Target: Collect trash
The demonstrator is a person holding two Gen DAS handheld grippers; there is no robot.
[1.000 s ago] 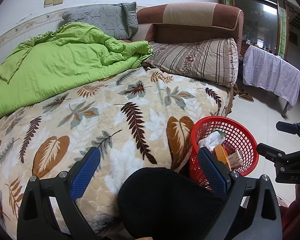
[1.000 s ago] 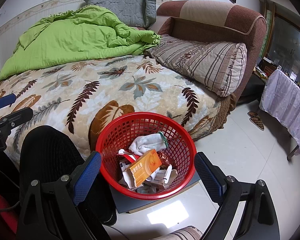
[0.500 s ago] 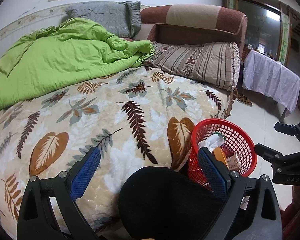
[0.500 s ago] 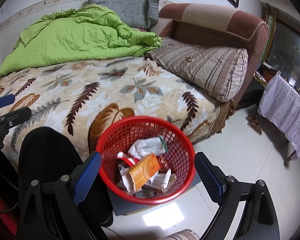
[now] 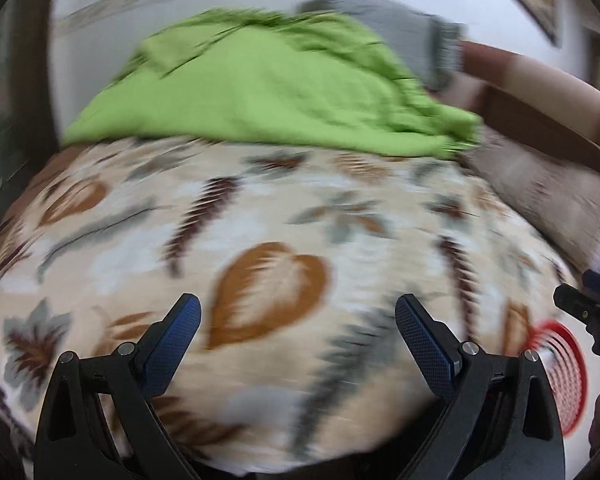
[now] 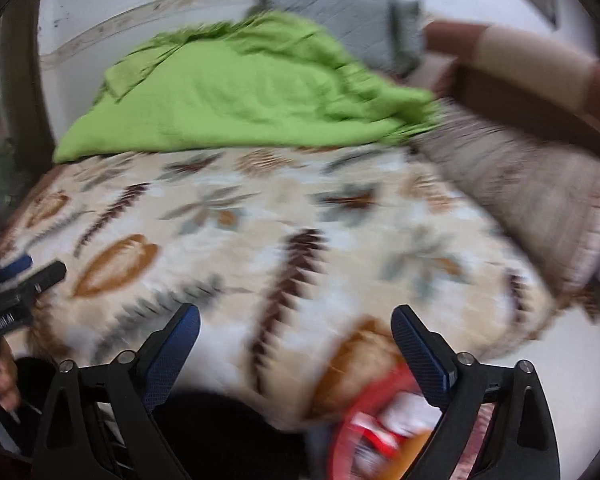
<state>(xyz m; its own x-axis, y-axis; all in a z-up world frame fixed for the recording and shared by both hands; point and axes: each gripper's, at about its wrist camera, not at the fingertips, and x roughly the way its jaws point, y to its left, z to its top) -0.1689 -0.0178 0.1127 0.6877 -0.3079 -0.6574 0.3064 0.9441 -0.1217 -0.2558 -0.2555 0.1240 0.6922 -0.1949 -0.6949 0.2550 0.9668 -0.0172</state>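
Observation:
Both views are smeared by motion. A red plastic basket (image 6: 364,436) holding white and orange trash shows at the bottom of the right wrist view, partly behind my right gripper's right finger. Its rim (image 5: 564,376) shows again at the lower right of the left wrist view. My left gripper (image 5: 298,318) is open over the leaf-patterned bedspread (image 5: 260,240), nothing between its fingers. My right gripper (image 6: 296,326) is open too, above the bed's front edge and left of the basket. No loose trash is discernible on the bed.
A crumpled green quilt (image 5: 268,88) lies at the back of the bed, a grey pillow (image 6: 356,24) behind it. A striped pillow (image 6: 532,200) leans on the brown headboard (image 6: 532,60) at the right. A black rounded object (image 6: 220,436) sits low in front.
Both grippers have swung left and up toward the bed. The basket has slid to the lower right in both views. The jaws stayed open.

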